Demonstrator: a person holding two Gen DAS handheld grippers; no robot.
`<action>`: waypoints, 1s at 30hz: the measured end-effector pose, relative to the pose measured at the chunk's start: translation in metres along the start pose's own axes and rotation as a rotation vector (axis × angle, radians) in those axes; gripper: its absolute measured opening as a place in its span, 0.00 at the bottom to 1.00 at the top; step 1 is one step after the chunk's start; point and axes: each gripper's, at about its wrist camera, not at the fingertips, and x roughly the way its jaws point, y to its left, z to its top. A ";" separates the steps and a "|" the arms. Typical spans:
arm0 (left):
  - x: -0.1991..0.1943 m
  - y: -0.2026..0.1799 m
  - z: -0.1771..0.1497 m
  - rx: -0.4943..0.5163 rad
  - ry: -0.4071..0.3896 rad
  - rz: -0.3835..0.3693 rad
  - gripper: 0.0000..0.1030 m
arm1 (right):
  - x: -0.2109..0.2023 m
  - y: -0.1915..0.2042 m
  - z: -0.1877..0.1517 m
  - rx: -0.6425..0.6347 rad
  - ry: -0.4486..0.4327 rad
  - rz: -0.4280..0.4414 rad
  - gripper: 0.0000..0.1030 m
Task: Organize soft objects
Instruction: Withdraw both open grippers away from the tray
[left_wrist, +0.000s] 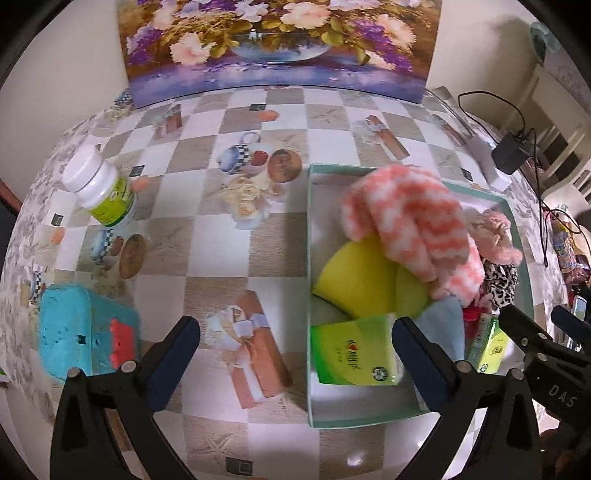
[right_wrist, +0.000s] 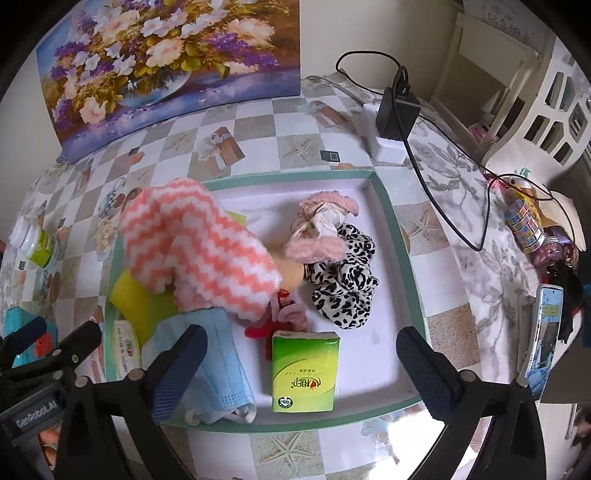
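Note:
A shallow teal-rimmed box (right_wrist: 402, 236) (left_wrist: 309, 280) on the checkered table holds soft things: a pink-and-white zigzag cloth (right_wrist: 199, 251) (left_wrist: 406, 221), yellow sponges (left_wrist: 354, 284) (right_wrist: 140, 299), a blue face mask (right_wrist: 218, 369), a leopard scrunchie (right_wrist: 343, 280), a pink fluffy scrunchie (right_wrist: 321, 225), and two green tissue packs (right_wrist: 304, 373) (left_wrist: 351, 354). My left gripper (left_wrist: 295, 354) is open and empty over the box's left wall. My right gripper (right_wrist: 301, 365) is open and empty above the near tissue pack.
A white pill bottle (left_wrist: 99, 188) and a teal toy (left_wrist: 85, 332) stand left of the box. A flower painting (left_wrist: 277, 44) leans at the back. A black charger on a white power strip (right_wrist: 395, 114) with cables lies at the right, a phone (right_wrist: 543, 332) beyond.

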 end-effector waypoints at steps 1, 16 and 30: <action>0.000 0.002 0.000 -0.003 -0.001 0.001 1.00 | 0.000 -0.001 0.000 0.001 0.001 0.001 1.00; -0.030 0.027 -0.001 -0.047 -0.064 0.122 1.00 | -0.027 0.007 -0.005 -0.003 -0.053 0.012 1.00; -0.059 0.052 -0.041 -0.046 -0.102 0.176 1.00 | -0.052 0.038 -0.035 -0.091 -0.102 0.020 1.00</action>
